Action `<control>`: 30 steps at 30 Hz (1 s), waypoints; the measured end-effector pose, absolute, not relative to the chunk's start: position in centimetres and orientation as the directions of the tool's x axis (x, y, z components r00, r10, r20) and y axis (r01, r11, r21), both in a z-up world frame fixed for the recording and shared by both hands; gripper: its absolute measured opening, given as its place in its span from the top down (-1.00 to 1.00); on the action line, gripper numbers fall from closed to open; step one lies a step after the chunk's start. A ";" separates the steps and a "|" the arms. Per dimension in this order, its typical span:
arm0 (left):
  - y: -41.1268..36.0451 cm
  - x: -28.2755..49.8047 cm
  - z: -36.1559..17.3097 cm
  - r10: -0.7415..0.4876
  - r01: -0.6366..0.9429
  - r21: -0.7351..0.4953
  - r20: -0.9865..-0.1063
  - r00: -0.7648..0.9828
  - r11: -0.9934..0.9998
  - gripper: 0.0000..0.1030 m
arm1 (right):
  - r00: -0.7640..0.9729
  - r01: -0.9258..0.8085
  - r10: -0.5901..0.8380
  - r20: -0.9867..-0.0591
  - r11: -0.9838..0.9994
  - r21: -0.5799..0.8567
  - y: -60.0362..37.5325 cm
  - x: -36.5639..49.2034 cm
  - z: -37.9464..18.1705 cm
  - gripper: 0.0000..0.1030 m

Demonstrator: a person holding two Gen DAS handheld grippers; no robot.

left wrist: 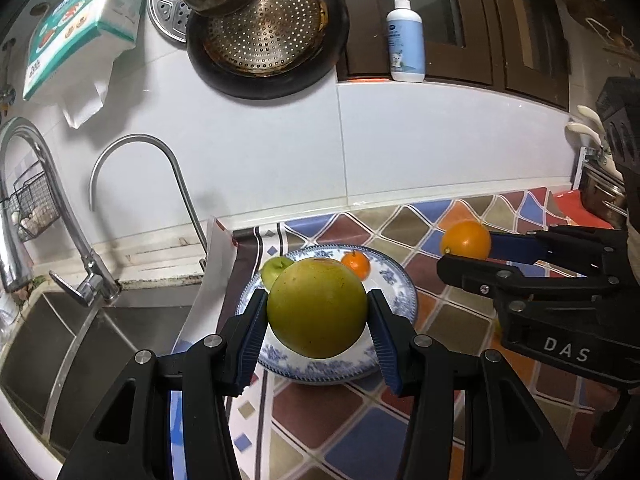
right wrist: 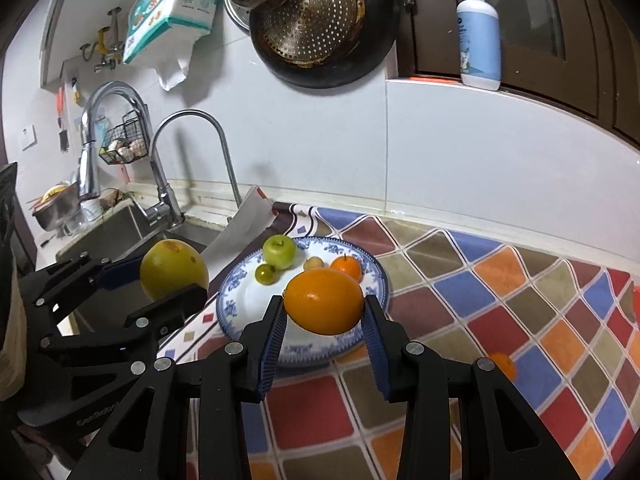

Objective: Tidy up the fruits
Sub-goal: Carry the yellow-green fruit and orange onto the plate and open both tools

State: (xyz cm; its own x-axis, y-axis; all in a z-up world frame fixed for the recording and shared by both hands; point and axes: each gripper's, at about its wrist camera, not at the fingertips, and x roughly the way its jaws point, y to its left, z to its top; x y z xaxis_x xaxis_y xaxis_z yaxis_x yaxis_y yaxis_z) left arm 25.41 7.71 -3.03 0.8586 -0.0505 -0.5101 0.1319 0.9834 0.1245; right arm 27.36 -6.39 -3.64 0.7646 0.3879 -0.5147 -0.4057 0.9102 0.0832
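I see left tool clamped on green citrus, right tool clamped on orange, both above plate.

text: "DAS" | on: right hand-held gripper body, white letters | other print: unreadable

Two grippers are showing: the left gripper is holding one large yellow-green fruit between its fingers; the right gripper is holding one orange. One plate, lying beyond both pairs of fingers, is carrying four fruits: one green apple, one small green fruit, one small pale fruit, one small mandarin. One further small orange fruit is lying on the tabletop, right of the right fingers.
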 end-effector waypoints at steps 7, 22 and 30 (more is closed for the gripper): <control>8.3 29.0 -4.4 -0.064 0.150 0.121 -0.532 0.845 0.981 0.05 | 0.738 -0.426 0.380 -0.557 0.903 0.051 -4.6 31.1 -4.8 0.23; 8.5 35.8 -8.3 -0.104 0.210 0.100 -0.620 0.778 0.973 0.05 | 0.644 -0.439 0.362 -0.674 0.897 0.063 -3.4 38.4 -8.8 0.23; 8.5 38.2 -10.0 -0.112 0.231 0.094 -0.663 0.740 0.968 0.04 | 0.599 -0.432 0.351 -0.720 0.898 0.080 -3.4 40.7 -10.4 0.23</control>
State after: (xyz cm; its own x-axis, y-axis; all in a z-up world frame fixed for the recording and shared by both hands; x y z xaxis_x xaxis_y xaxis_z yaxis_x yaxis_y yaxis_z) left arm 38.16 8.49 -10.02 0.7399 -0.1122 -0.6633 0.2312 0.9683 0.0942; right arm 40.74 -3.39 -10.37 0.5989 0.3515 -0.7196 -0.4317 0.8985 0.0796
